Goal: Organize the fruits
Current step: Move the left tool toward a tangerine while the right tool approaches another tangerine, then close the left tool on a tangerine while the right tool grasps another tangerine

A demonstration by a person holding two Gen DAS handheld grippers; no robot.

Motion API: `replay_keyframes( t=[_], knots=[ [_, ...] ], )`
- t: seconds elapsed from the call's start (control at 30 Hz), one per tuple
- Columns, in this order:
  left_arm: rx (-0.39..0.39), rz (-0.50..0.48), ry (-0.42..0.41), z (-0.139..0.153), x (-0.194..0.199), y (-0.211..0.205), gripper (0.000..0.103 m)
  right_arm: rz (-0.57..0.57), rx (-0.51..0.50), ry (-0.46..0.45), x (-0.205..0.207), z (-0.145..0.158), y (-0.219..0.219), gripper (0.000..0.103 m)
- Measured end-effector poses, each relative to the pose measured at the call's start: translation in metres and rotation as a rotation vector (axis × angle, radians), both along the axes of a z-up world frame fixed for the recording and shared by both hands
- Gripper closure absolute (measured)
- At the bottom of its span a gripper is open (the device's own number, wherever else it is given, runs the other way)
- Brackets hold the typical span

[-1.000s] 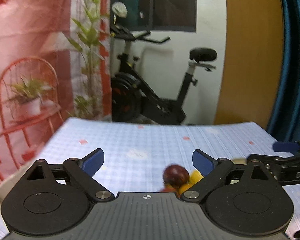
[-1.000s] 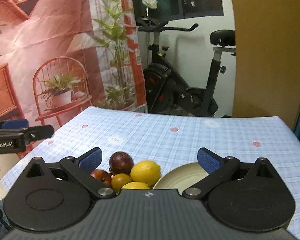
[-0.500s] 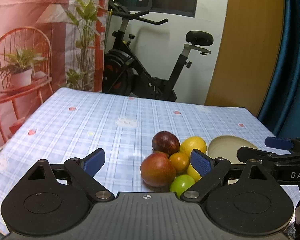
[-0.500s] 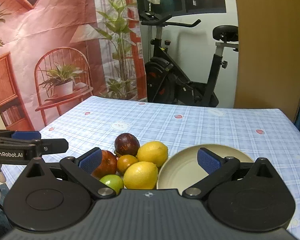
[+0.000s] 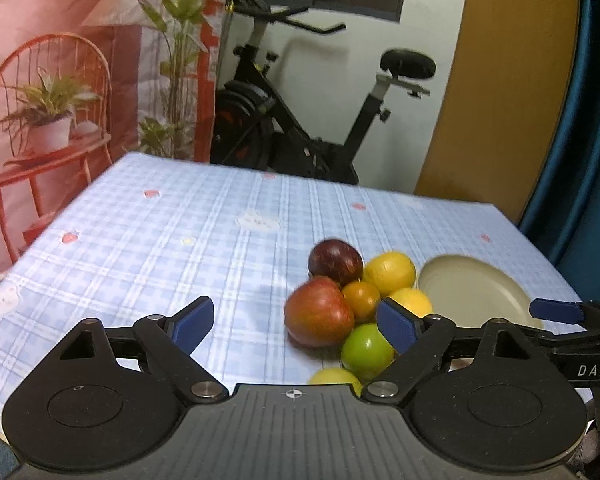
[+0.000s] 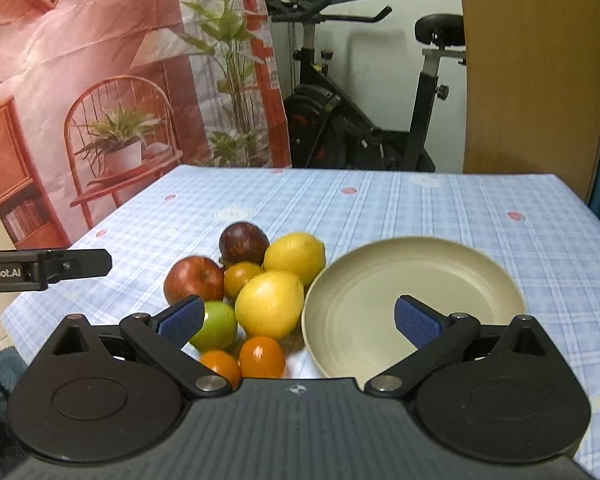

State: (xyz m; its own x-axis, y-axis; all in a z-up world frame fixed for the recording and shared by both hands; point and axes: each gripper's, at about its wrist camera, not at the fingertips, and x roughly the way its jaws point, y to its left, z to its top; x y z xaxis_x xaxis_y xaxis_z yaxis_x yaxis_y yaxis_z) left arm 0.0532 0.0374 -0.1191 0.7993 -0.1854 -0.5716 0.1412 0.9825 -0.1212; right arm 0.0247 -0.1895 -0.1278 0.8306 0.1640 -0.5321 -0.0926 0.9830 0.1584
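Both grippers (image 5: 292,322) (image 6: 298,318) agape (nothing gripped)

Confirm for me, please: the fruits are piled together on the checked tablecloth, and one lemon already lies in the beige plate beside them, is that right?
Not quite. The beige plate holds nothing; the right wrist view shows its inside bare. Both lemons sit with the other fruits in the pile on the checked tablecloth, beside the plate.

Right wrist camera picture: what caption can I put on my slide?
Open right gripper above a pile of fruit beside an empty plate on a checked tablecloth.
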Motion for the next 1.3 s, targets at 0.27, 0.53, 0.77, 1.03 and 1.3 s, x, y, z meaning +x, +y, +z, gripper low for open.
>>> replay_keyframes(
  t=[0.27, 0.53, 0.77, 1.03, 1.3],
  knots=[
    [0.008, -0.031, 0.042, -0.008, -0.005, -0.005, 0.013, 0.021, -0.010, 0.023, -0.013, -0.010, -0.003, 0.000],
    [0.074, -0.074, 0.056, -0.011, -0.010, -0.019, 0.012, 0.078, -0.098, -0.007, -0.019, -0.015, 0.008, 0.006],
    [0.050, -0.118, 0.090, -0.018, -0.008, -0.025, 0.019, 0.133, -0.074, 0.011, -0.019, -0.025, 0.009, 0.021],
    [0.054, -0.186, 0.091, -0.029, -0.013, -0.035, 0.054, 0.212, -0.088, 0.041, -0.019, -0.036, 0.018, 0.050],
    [0.023, -0.276, 0.097, -0.036, -0.014, -0.043, 0.060, 0.251, -0.080, 0.064, -0.013, -0.045, 0.022, 0.052]
  ],
)
